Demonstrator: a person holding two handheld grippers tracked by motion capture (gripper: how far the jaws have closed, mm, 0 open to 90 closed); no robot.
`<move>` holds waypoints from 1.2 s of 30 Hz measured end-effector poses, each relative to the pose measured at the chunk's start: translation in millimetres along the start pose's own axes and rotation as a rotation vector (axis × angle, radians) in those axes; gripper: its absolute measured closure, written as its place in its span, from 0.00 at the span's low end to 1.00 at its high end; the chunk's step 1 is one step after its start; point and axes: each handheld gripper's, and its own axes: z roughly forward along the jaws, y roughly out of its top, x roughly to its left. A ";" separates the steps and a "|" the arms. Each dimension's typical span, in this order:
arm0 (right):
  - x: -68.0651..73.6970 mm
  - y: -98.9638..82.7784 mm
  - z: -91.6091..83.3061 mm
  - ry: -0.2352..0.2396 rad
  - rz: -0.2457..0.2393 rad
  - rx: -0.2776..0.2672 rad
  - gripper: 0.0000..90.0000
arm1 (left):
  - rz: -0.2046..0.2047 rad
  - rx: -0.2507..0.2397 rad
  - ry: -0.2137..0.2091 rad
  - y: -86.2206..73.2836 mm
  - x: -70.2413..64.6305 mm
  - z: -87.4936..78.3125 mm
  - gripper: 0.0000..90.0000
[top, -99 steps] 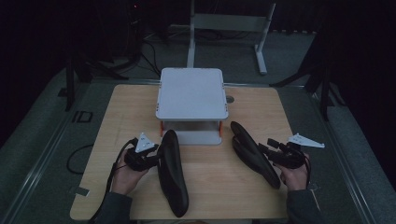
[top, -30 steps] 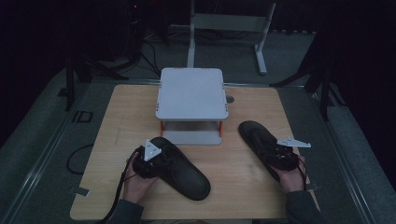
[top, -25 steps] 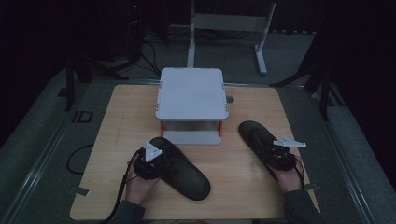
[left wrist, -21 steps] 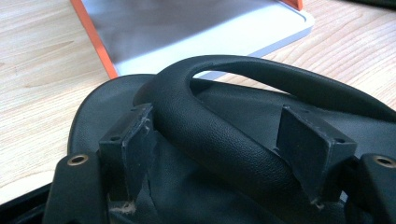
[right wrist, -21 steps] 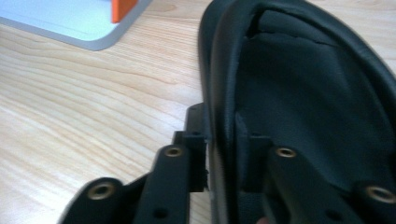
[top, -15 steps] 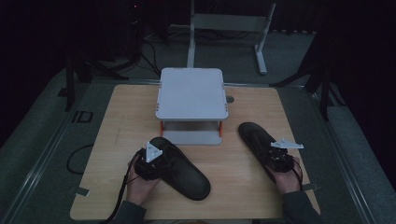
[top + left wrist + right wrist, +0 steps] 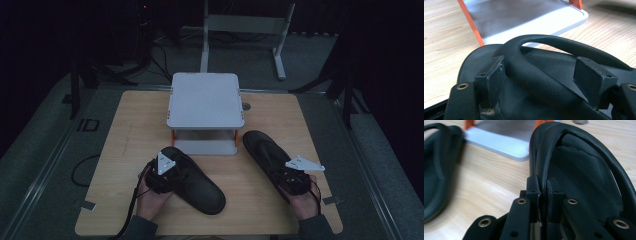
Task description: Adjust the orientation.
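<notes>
Evidently pairing slippers: the right hand-held gripper [image 7: 543,195] pinches the right slipper [image 7: 267,152] by its edge, while the left hand-held gripper [image 7: 544,82], jaws just opening, straddles the left slipper [image 7: 195,182] strap on the desk [image 7: 130,125].

I can read one marking: the letters "ID" on the dark floor [image 7: 60,150] just left of my table [image 7: 135,125], in the high view. Nothing legible stands on the slippers, the grey stand or my grippers.
</notes>
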 end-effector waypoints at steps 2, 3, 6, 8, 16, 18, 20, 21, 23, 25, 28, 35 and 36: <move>4.4 -0.1 -0.7 0.008 -0.011 -0.005 0.92 | 0.000 0.000 0.000 0.0 0.0 0.0 0.27; 12.6 0.0 -0.3 0.037 -0.025 -0.007 0.92 | -0.002 0.000 0.005 0.0 -1.1 0.2 0.27; 20.0 0.4 1.7 0.061 -0.038 -0.005 0.92 | -0.004 -0.004 0.006 0.4 -1.8 0.1 0.27; 29.2 0.8 7.8 0.089 -0.053 0.002 0.92 | -0.003 -0.003 0.005 0.2 -1.6 1.0 0.26; 56.1 9.5 42.7 0.142 -0.105 0.020 0.92 | -0.001 0.017 0.029 -2.9 -1.1 7.4 0.21; 60.1 12.3 51.5 0.144 -0.103 0.020 0.92 | 0.001 0.020 0.038 -3.7 -1.2 8.3 0.21; 63.4 13.8 57.7 0.143 -0.109 0.020 0.92 | -0.001 0.021 0.045 -4.4 -1.1 9.4 0.21; 65.3 14.5 61.1 0.138 -0.116 0.020 0.92 | -0.003 0.021 0.045 -4.6 -1.1 9.7 0.21; 69.3 15.7 67.5 0.135 -0.121 0.022 0.92 | -0.005 0.026 0.049 -4.9 -1.1 10.2 0.21; 74.4 17.2 73.7 0.129 -0.129 0.024 0.92 | -0.002 0.026 0.054 -5.3 -1.3 10.5 0.22; 79.6 17.4 82.2 0.134 -0.131 0.036 0.92 | -0.007 0.023 0.056 -5.9 -1.0 10.9 0.22; 86.0 16.1 87.4 0.169 -0.171 0.057 0.66 | -0.014 0.016 0.053 -7.2 -0.2 10.5 0.23; 85.5 17.1 84.1 0.166 -0.179 0.040 0.62 | -0.014 0.016 0.053 -7.2 -0.3 10.5 0.23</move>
